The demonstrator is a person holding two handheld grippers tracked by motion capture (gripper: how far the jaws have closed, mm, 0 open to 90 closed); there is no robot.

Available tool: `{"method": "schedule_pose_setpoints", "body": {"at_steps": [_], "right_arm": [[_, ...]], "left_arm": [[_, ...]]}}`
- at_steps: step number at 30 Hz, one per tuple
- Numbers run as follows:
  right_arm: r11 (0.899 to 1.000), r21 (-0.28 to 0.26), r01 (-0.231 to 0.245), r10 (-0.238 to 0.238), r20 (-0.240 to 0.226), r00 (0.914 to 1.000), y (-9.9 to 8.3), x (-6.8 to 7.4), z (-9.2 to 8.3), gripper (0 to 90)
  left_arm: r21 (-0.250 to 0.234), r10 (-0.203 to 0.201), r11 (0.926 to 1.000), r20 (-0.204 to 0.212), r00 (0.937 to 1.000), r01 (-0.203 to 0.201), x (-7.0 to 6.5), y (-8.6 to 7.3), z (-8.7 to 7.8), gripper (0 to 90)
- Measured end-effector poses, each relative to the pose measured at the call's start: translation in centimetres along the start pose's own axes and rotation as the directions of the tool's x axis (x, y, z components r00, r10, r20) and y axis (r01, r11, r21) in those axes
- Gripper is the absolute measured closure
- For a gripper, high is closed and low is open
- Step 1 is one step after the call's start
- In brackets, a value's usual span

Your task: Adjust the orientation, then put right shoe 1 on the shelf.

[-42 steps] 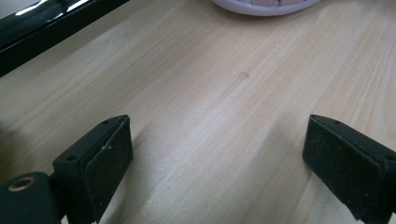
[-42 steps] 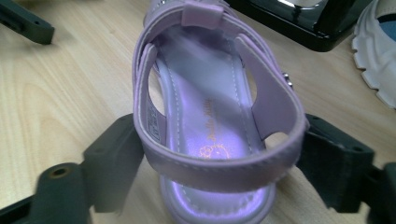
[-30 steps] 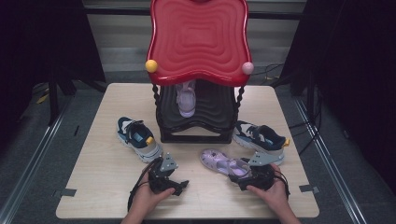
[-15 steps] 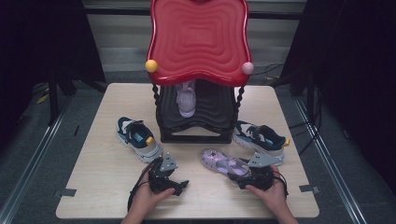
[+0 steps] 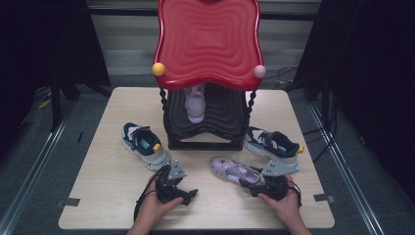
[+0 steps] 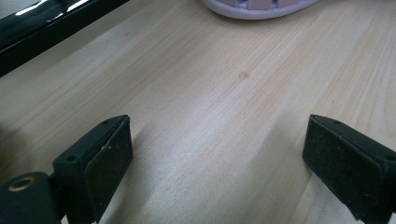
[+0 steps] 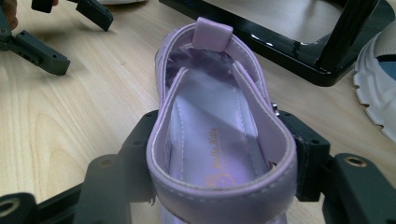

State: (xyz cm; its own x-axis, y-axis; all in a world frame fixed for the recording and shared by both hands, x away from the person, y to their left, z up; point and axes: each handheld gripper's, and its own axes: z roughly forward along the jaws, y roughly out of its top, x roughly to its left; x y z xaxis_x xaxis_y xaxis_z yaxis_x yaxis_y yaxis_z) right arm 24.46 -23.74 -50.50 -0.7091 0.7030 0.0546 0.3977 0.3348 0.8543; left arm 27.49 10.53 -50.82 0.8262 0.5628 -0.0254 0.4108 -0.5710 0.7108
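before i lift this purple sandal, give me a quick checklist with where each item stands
1. Right gripper fingers on both sides of the purple sandal heel: ok.
2. Grip firm enough to lift: cannot tell; the fingers look pressed to the heel sides.
3. Left gripper open, holding nothing, apart from the sandal: ok.
4. Sandal free of the navy sneaker beside it: ok, a gap shows.
5. Lower shelf of the black rack has room beside the matching sandal: ok.
6. Red top overhangs the shelf, so go in low: not ok for a high approach.
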Motion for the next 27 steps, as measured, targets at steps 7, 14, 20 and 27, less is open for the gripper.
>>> {"method": "schedule_pose_setpoints", "body": {"at_steps": [7,14,20,27], "right_arm": [[1.000,-0.018,0.010,-0.009,0.026,0.9996,0.0,0.2,-0.7,40.5],[0.997,-0.072,-0.018,0.021,0.042,0.9989,0.2,0.1,-1.8,40.8],[0.993,-0.117,-0.025,0.032,0.058,0.9978,0.7,0.3,-2.9,40.9],[0.988,-0.151,-0.010,0.020,0.065,0.9977,1.3,0.9,-3.3,40.9]], "left_arm": [[0.000,0.000,1.0000,0.000,1.0000,0.000,0.0,0.0,0.0,8.1],[0.000,0.000,1.0000,0.000,1.0000,0.000,0.0,0.0,0.0,8.1],[0.000,0.000,1.0000,0.000,1.0000,0.000,0.0,0.0,0.0,8.1],[0.000,0.000,1.0000,0.000,1.0000,0.000,0.0,0.0,0.0,8.1]]}}
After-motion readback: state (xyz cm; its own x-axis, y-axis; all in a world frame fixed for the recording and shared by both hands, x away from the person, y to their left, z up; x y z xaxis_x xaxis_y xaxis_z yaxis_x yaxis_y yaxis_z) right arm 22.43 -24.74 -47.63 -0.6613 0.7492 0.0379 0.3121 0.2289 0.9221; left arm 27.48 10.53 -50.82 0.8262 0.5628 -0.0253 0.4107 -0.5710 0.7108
